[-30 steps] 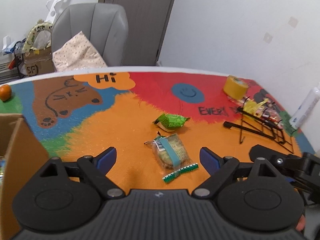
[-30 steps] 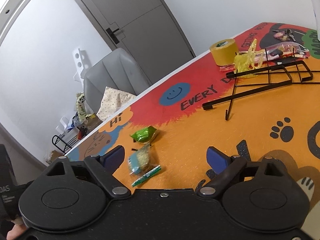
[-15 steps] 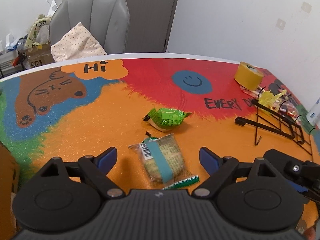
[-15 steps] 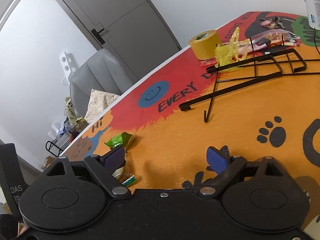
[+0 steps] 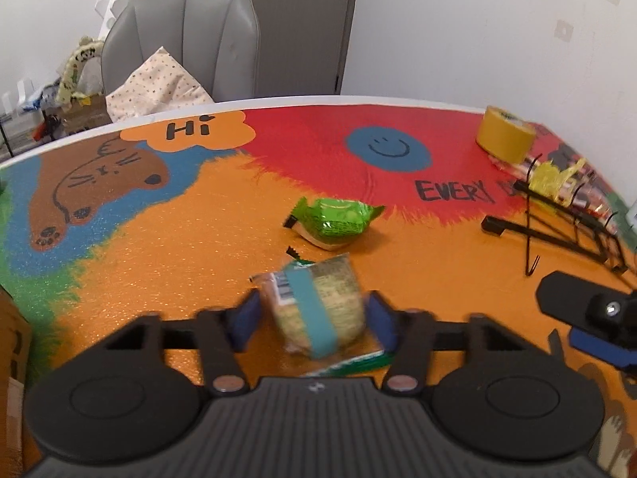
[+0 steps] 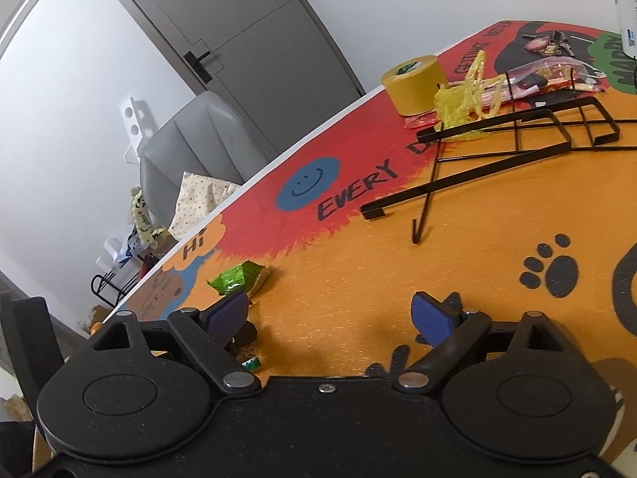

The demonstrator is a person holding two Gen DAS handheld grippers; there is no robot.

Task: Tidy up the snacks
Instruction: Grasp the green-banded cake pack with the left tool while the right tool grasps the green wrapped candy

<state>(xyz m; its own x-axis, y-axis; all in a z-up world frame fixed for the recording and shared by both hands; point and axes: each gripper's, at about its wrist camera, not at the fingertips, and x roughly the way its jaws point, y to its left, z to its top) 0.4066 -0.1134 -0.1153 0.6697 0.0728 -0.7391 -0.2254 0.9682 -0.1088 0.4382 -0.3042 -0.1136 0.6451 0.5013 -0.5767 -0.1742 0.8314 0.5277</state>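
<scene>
In the left wrist view my left gripper is closed around a clear-wrapped snack with a teal band on the orange mat; its blue pads touch both sides. A thin green-and-white packet lies under it. A green-wrapped snack lies just beyond, apart; it also shows in the right wrist view. My right gripper is open and empty above the mat, right of the left gripper; it also shows in the left wrist view.
A black wire rack lies on its side at the right, with a yellow tape roll and several small wrappers behind it. A cardboard box stands at the left edge. A grey chair is beyond the table.
My left gripper moved forward over the teal-banded snack and its jaws closed in on it. My right gripper stayed open and shifted a little to the right.
</scene>
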